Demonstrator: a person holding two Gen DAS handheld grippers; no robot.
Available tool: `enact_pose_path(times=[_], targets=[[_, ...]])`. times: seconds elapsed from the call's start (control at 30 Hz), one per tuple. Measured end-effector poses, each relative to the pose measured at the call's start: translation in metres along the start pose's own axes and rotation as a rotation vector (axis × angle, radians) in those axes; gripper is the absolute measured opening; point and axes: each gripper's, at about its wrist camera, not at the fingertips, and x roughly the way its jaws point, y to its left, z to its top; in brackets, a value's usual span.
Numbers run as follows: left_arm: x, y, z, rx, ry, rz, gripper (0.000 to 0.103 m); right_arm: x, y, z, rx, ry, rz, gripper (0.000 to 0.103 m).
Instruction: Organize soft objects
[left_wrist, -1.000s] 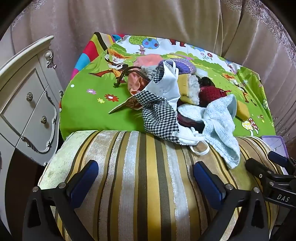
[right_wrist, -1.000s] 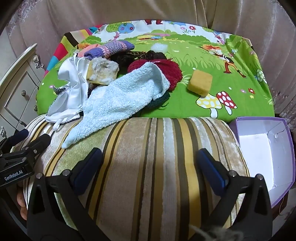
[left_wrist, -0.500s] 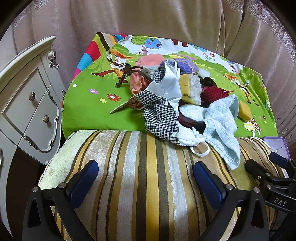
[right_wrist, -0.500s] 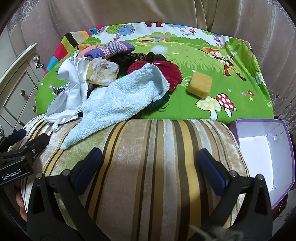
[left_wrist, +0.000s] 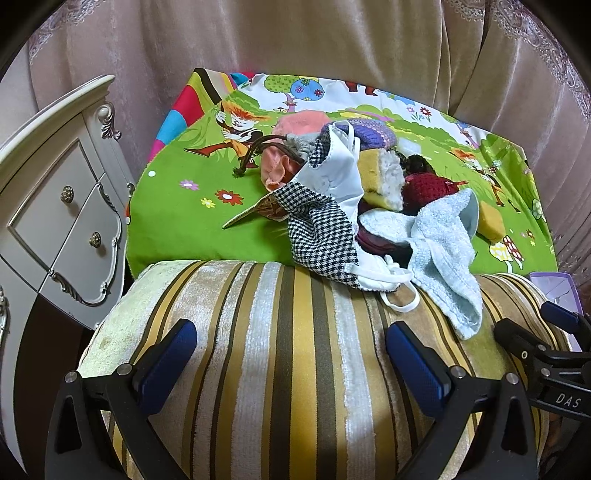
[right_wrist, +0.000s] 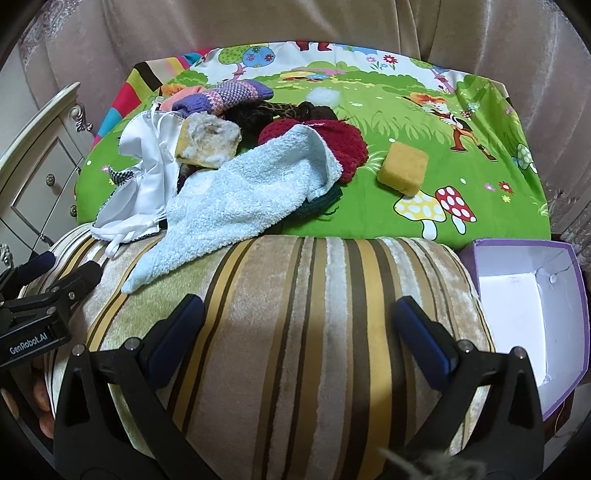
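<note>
left wrist: I look forward, low and close over the striped cushion (left_wrist: 295, 369), toward the cloth pile (left_wrist: 351, 206), dresser (left_wrist: 55, 206) at left | right wrist: same heading, purple box (right_wrist: 532, 302) at right | shared: cushion, pile, green bedspread (right_wrist: 369, 218), each other's gripper edge

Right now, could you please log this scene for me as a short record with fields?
surface: cartoon-print cloth behind a striped cushion
pile: light blue towel, white garment, red knit, purple knit
apart from pile: yellow sponge
container: purple box, open, nothing visible inside
left gripper: open, holding nothing
right gripper: open, holding nothing
</note>
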Motion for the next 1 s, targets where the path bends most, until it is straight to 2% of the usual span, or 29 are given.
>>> enact_pose_path(times=[0.37,0.53,0.8,1.0], targets=[[-0.003,-0.001,0.0,-0.001,-0.022,-0.001,0.103,-0.006,-0.004,-0.002,-0.01,-0.027,0.038,0.103],[-0.01,-0.002,0.003,0.01,-0.037,-0.022,0.09,-0.011,-0.008,-0.001,0.004,-0.044,0.048,0.103],[-0.011,0.002,0.026,-0.015,-0.036,-0.088,0.089,-0.03,-0.015,0.014,0.017,-0.101,0.047,0.103],[0.005,0.007,0.054,-0.043,0.0,-0.141,0.088,-0.038,-0.015,0.038,-0.017,-0.124,0.056,0.103]])
